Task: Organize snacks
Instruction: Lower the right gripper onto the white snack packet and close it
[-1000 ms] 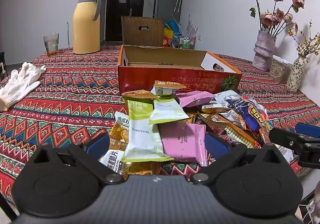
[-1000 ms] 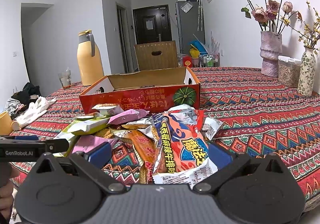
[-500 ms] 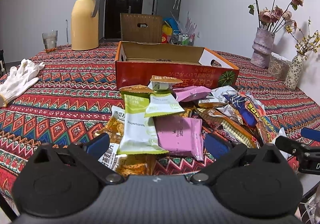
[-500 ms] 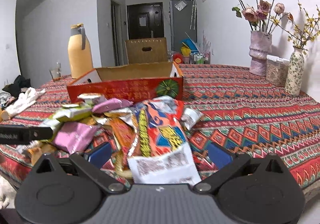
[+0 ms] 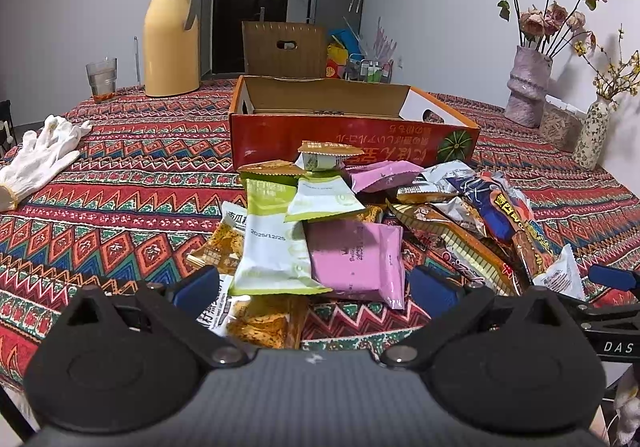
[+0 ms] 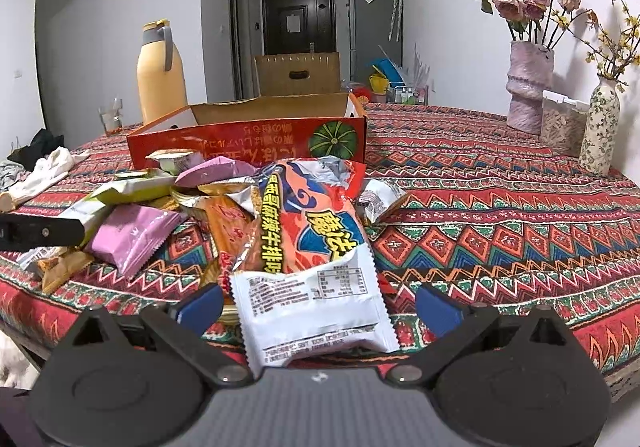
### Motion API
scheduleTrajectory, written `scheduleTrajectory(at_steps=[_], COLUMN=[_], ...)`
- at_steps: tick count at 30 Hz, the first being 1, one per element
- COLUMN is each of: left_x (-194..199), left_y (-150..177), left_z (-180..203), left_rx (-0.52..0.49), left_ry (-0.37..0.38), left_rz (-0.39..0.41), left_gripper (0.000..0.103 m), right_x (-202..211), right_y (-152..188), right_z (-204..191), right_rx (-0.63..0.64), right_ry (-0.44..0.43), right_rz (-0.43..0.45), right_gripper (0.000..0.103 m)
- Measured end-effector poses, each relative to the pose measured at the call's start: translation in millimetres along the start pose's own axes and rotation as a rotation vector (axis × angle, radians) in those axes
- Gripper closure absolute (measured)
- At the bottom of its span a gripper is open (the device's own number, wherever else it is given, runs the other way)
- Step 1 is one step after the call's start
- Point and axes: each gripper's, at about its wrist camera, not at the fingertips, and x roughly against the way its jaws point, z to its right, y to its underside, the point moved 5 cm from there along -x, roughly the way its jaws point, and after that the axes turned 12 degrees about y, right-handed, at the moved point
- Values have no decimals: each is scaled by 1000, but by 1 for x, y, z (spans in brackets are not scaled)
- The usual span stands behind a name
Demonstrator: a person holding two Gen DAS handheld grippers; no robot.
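Note:
A pile of snack packets lies on the patterned tablecloth in front of an open red cardboard box [image 5: 352, 139], also in the right wrist view [image 6: 248, 139]. My left gripper [image 5: 316, 287] is open at the near edge of the pile, with a green-white packet [image 5: 272, 247] and a pink packet [image 5: 356, 259] between its blue fingers. My right gripper [image 6: 318, 305] is open, with the white end of a large orange packet [image 6: 312, 247] lying between its fingers. The right gripper's finger shows in the left wrist view [image 5: 612, 279].
A yellow thermos [image 5: 172, 35] and a glass [image 5: 102, 79] stand at the back left. White gloves [image 5: 40, 155] lie at the left. Two vases with flowers [image 5: 528, 91] and a clear container [image 6: 564, 127] stand at the right. The table edge is just under both grippers.
Both grippers have drawn back a little toward the near table edge and dropped lower. The orange packet now reaches further in between the right fingers. Both stay open.

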Motion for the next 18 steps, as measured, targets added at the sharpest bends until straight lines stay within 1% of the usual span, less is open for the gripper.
scheduleTrajectory(at_steps=[9, 14, 18], left_x=[-7, -8, -9], left_y=[2, 2, 2], left_z=[-2, -3, -2], left_rx=[3, 4, 4], left_ry=[-1, 0, 0], left_rz=[-22, -26, -26], left_gripper=[0, 0, 0], right_x=[-6, -6, -3], right_y=[3, 3, 1], right_z=[1, 0, 2], right_rx=[-8, -9, -13], right_ry=[-36, -47, -58], right_rz=[-9, -8, -4], right_gripper=[21, 23, 33])
